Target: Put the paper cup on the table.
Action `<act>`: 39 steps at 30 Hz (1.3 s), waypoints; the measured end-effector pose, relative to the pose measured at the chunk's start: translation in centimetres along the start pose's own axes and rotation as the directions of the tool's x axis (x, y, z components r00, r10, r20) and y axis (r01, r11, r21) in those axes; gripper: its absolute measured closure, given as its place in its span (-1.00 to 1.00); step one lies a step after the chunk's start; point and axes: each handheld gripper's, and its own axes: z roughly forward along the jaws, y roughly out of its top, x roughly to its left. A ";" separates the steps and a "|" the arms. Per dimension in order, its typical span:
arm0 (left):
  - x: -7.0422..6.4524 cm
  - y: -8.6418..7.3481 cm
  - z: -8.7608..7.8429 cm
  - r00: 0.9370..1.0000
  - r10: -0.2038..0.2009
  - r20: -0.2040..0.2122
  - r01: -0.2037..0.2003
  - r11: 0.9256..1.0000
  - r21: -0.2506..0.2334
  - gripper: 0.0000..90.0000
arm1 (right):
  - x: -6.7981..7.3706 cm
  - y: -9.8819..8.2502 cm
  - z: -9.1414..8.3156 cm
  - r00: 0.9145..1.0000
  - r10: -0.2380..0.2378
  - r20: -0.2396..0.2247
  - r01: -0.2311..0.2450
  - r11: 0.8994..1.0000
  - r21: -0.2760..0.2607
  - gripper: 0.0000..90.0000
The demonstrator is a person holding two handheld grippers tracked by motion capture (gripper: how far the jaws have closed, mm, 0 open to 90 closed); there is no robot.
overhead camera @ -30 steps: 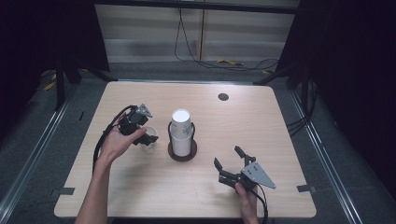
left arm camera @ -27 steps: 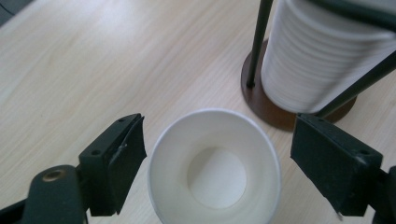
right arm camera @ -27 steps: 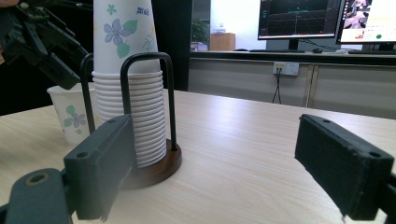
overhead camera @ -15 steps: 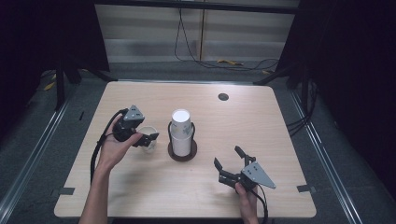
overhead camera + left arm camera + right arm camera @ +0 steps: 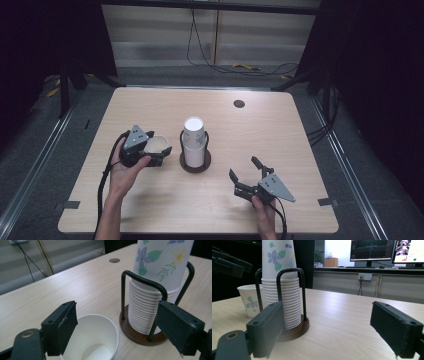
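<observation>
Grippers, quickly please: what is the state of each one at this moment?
Left gripper: open, jaws apart above the single paper cup, not gripping it.
Right gripper: open, holding nothing, pointed toward the cup stack.

Likely lab, monitors point(image 5: 372, 250), dark curtains point(image 5: 380, 75)

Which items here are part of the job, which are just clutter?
In the job:
- single paper cup, upright between the open left tongs
- stack of cups in its wire holder

Lying about:
- right tongs, open, apart from the holder
- round grommet in the table
- monitors behind
</observation>
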 end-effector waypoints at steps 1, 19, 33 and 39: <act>-0.2 -0.2 -0.1 1.000 -0.008 0.000 0.008 1.000 -0.012 -0.62 | 0.0 0.0 0.0 1.000 0.000 0.001 0.000 1.000 0.000 -0.74; -4.4 -3.6 -0.8 0.999 -0.017 -0.034 0.012 0.989 -0.148 -0.62 | 0.0 0.0 0.0 1.000 0.000 0.000 0.000 1.000 0.000 -0.74; -7.2 -6.5 -0.6 0.999 -0.003 -0.037 -0.004 0.983 -0.183 -0.61 | 0.0 0.0 0.0 1.000 0.000 0.002 0.000 1.000 0.000 -0.74; -8.0 -6.9 -0.2 0.999 0.038 -0.037 -0.045 0.976 -0.211 -0.62 | 0.0 0.0 0.0 1.000 0.001 0.002 -0.001 1.000 0.001 -0.73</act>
